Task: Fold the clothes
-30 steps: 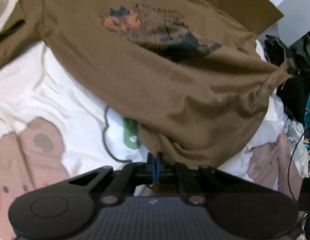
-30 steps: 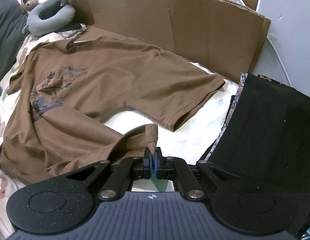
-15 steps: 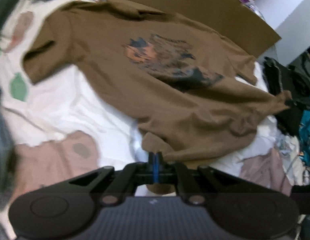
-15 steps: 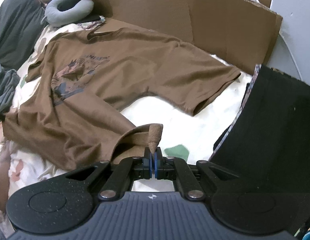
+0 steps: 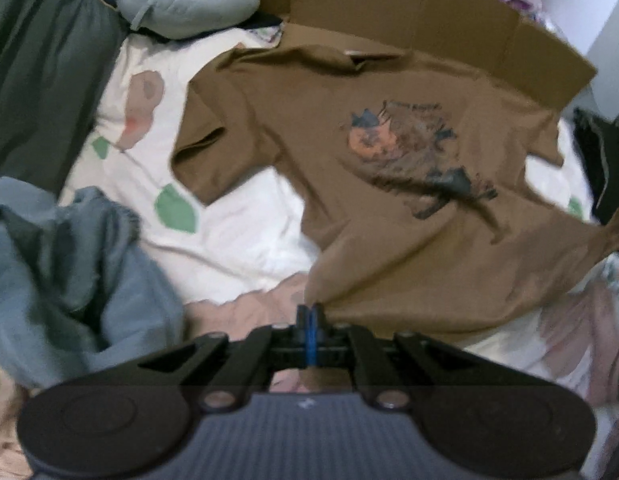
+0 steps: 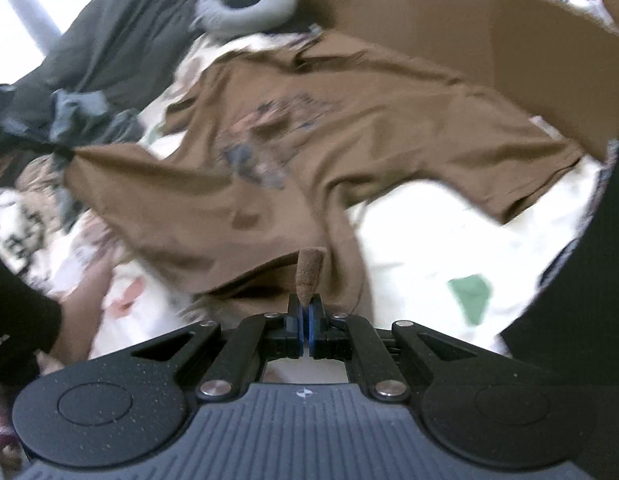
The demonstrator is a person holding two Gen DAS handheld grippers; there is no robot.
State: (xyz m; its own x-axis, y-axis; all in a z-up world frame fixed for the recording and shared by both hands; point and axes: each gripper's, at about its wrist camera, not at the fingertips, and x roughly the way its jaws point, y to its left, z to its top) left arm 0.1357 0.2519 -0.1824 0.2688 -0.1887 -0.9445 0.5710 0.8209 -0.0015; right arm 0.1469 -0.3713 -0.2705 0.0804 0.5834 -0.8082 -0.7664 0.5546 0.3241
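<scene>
1. The brown T-shirt lies print side up across the patterned white bedsheet, its collar toward the cardboard sheet at the far edge, both sleeves spread out
2. The left gripper is fully closed, pinching one bottom hem corner; the right gripper is likewise clamped tight on the other corner, a nub of brown cloth poking up between its pads
3. The step in hand looks like the bottom-to-top fold: the hem hangs taut between the two grippers and is lifted off the sheet, while the chest and shoulders lie flat
4. The next move calls for carrying both corners evenly toward the collar, keeping the hem stretched so that no slack bunches, then lowering and letting go together
5. The left wrist view alone shows the crumpled blue-grey garment beside the shirt and the chest print clearly
6. The right wrist view, blurred, alone shows a black cloth, possibly more laundry, and the right sleeve's full outline
</scene>
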